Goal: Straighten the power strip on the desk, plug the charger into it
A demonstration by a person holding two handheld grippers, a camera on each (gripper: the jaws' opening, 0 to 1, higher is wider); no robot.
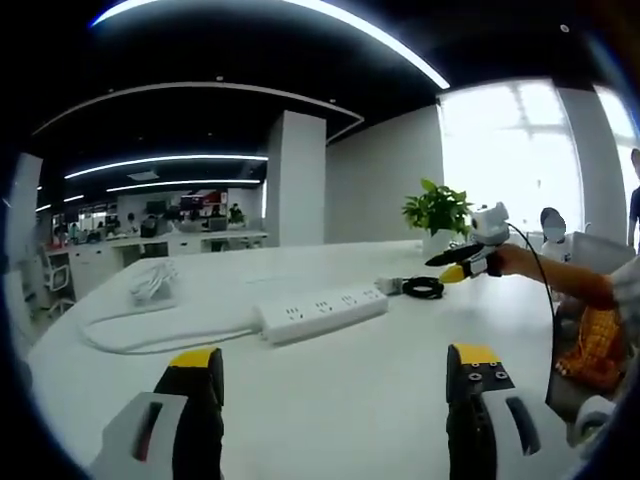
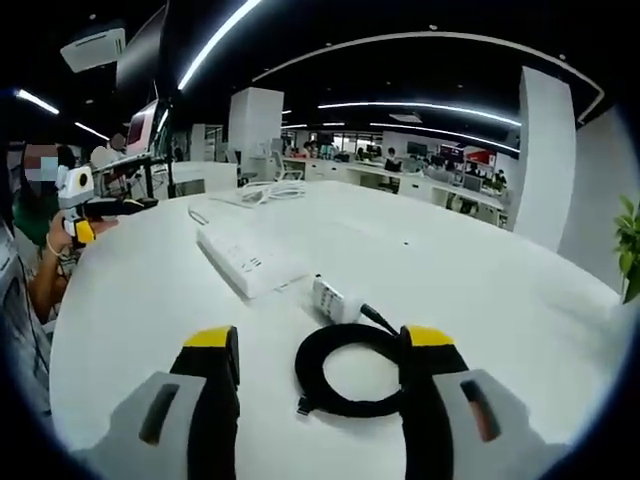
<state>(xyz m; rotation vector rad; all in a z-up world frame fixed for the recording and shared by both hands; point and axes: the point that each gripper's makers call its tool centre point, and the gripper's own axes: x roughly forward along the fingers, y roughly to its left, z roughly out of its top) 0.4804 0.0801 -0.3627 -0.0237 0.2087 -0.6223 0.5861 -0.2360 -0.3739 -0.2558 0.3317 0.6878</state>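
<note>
Power strip [image 1: 322,311] and charger [image 2: 334,298] on the white desk [image 1: 350,400]
Both grippers, left gripper [image 1: 335,385] and right gripper [image 2: 322,365], gape empty; coiled black cable [image 2: 350,370] lies between the right's jaws; potted plant [image 1: 438,212] at the far edge.

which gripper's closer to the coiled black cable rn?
Right. The right gripper has its open fingers either side of the coiled black cable; the left gripper sits back across the desk, facing the power strip.

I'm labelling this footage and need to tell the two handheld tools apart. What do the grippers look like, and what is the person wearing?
Both look alike. The left gripper and the right gripper each have two black jaws with yellow tips, set on grey bodies with dark slots. Seen from the left gripper view, the right gripper carries a white box on top and a black cable trails from it. Beside it is a sleeve in an orange and yellow check.
</note>
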